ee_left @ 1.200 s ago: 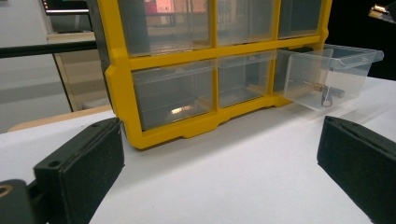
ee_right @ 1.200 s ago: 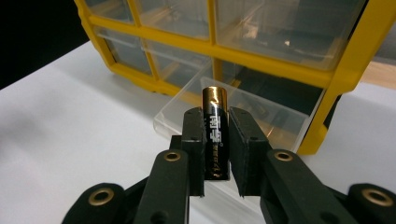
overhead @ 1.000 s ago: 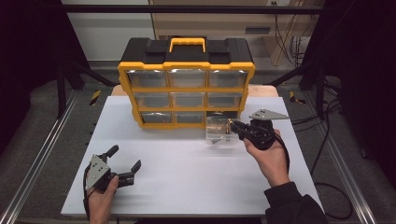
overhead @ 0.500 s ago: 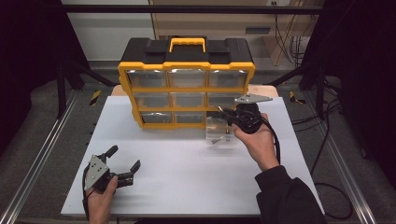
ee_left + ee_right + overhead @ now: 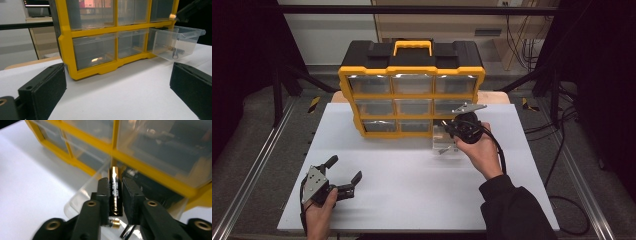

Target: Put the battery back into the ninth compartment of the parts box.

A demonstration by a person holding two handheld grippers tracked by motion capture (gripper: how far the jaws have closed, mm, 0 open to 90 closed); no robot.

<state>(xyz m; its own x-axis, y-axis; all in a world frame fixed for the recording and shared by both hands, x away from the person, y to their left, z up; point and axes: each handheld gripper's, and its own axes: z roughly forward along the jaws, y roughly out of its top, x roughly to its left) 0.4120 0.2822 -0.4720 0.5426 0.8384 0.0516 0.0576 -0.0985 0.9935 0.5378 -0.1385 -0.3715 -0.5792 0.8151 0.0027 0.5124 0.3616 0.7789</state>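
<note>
A yellow-and-black drawer organiser (image 5: pixel 412 97) stands at the back of the white table (image 5: pixel 402 190). Its bottom-right clear drawer (image 5: pixel 446 145) is pulled out onto the table, with small metal items inside. My right gripper (image 5: pixel 451 127) hovers over this drawer, shut on a black-and-gold battery (image 5: pixel 115 192) held upright between its pads. Another battery (image 5: pixel 113 223) lies in the drawer below it. My left gripper (image 5: pixel 344 169) rests low at the table's front left, jaws wide open and empty, facing the organiser (image 5: pixel 100 37) and the open drawer (image 5: pixel 175 42).
The organiser's other clear drawers (image 5: pixel 412 106) are closed. Metal frame rails (image 5: pixel 257 165) run along both sides of the table, and cables (image 5: pixel 557 165) hang at the right. Bare tabletop lies between the two grippers.
My right gripper has moved away from the person and slightly left, from beside the pulled-out drawer to over it, close to the organiser's front. The left gripper has stayed put.
</note>
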